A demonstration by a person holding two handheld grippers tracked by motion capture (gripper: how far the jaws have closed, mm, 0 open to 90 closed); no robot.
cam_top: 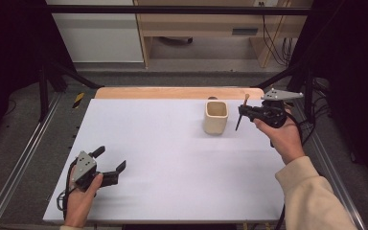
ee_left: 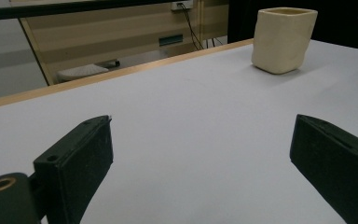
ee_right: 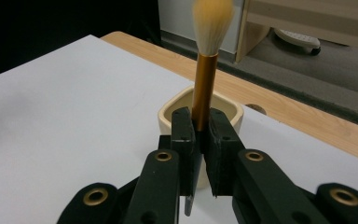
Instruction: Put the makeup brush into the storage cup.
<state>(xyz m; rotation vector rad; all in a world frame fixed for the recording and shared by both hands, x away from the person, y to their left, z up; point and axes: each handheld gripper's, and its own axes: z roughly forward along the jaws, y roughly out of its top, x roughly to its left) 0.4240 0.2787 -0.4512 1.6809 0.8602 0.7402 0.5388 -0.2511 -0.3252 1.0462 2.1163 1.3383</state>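
A cream square cup (cam_top: 216,117) stands upright on the white table (cam_top: 163,158), towards its far right; it also rises at the top right of the left gripper view (ee_left: 283,38). My right gripper (cam_top: 243,112) hangs just right of the cup, shut on a brush (cam_top: 242,113) held nearly upright, bristles up. In the right gripper view the brush (ee_right: 205,70) has a gold ferrule and pale bristles, clamped between the fingers (ee_right: 182,135), with the cup (ee_right: 170,114) right behind them. My left gripper (cam_top: 110,160) rests at the table's near left, open and holding nothing (ee_left: 200,158).
A wooden strip (cam_top: 177,92) runs along the table's far edge, with a small round hole (cam_top: 212,97) behind the cup. Black frame bars (cam_top: 57,72) and cables (cam_top: 311,120) flank the table. Furniture stands on the floor beyond.
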